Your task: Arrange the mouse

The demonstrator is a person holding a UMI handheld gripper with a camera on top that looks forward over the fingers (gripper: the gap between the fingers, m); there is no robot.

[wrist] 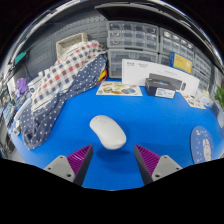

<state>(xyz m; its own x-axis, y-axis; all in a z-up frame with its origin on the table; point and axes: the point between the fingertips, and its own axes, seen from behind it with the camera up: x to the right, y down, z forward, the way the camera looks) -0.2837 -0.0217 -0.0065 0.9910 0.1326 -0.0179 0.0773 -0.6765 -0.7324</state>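
Mouse: white computer mouse [108, 131] lying flat on the blue table [160, 125], just ahead of the fingers, nearer the left one.
Handling: probably light, rigid, smooth-shelled, likely slippery; best pinched across its long flanks.
Gripper [113, 160]: fingers spread wide, holding nothing.
Beyond the mouse: checked cloth [62, 85] to its left, papers [120, 88] and small boxes [160, 82] farther back.

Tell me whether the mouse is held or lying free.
Lying free. The white mouse rests on the blue table, just ahead of the open gripper; neither finger touches it.
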